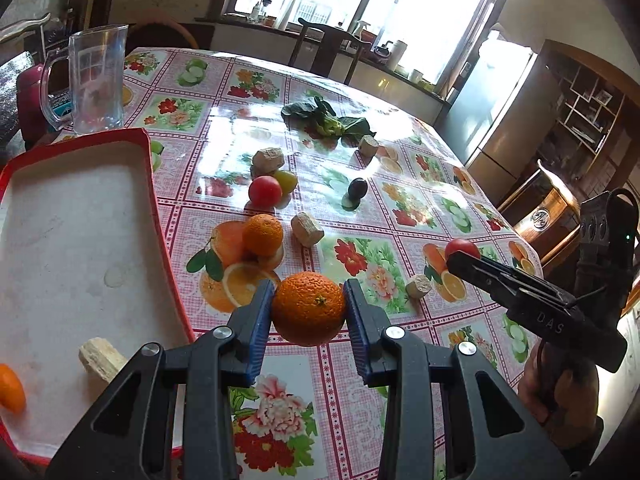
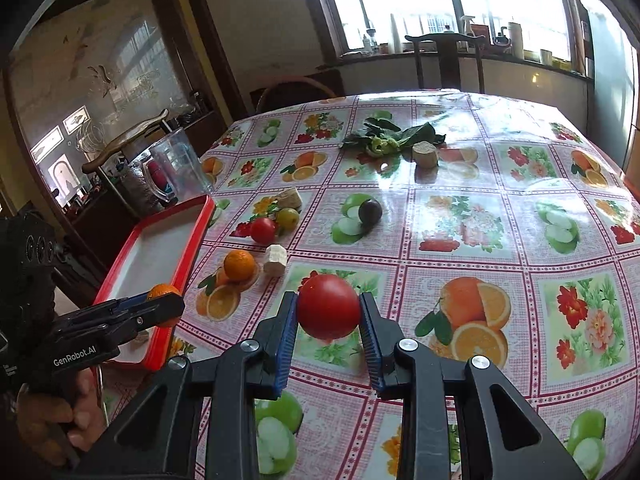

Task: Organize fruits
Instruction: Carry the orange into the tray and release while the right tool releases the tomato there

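Orange (image 1: 309, 308) sits pinched between the left claw (image 1: 309, 309) pads above the tabletop (image 1: 400, 216); right claw (image 2: 329, 312) likewise clamps a red tomato (image 2: 329, 311).

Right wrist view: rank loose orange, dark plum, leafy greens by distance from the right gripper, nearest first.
From the right gripper, shut on a red tomato:
1. Round loose orange, up-left, near the red tray.
2. Dark round plum, straight ahead, mid-table.
3. Leafy green bunch, far side.

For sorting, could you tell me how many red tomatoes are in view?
2: a held tomato in the right gripper, a second tomato on the tablecloth beside the yellow-green fruit. None seems hidden.
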`<action>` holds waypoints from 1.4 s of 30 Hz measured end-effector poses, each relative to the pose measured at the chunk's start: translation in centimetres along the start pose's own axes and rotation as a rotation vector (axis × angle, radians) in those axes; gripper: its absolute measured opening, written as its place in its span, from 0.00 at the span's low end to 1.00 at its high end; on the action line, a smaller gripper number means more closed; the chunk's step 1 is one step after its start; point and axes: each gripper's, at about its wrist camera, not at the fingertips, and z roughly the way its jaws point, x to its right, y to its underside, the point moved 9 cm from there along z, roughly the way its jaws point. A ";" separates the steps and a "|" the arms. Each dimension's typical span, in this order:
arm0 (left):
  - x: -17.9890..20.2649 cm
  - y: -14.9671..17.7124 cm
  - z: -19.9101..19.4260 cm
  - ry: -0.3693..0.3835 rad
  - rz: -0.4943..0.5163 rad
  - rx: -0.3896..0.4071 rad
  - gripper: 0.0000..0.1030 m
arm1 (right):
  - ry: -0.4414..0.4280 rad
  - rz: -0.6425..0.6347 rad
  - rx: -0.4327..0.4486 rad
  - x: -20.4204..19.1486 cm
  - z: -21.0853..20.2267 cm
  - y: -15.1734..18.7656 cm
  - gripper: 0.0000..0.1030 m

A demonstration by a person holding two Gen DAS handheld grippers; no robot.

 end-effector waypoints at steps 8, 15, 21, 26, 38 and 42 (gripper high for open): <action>-2.6 0.1 -2.6 -0.025 -0.038 0.046 0.32 | -0.046 -0.033 -0.017 -3.6 0.8 0.6 0.30; -4.9 0.2 -4.2 -0.045 -0.069 0.071 0.32 | -0.077 -0.074 -0.028 -6.7 1.5 0.7 0.30; -6.7 0.5 -5.2 -0.063 -0.096 0.087 0.32 | -0.102 -0.111 -0.035 -9.3 2.1 0.7 0.30; -8.4 0.8 -6.1 -0.083 -0.119 0.096 0.32 | -0.121 -0.134 -0.043 -11.2 2.7 0.8 0.30; -13.4 1.7 -7.7 -0.143 -0.182 0.109 0.32 | -0.169 -0.189 -0.081 -15.7 4.9 1.0 0.30; -15.2 1.6 -8.3 -0.173 -0.200 0.117 0.32 | -0.189 -0.219 -0.098 -17.8 6.2 0.9 0.30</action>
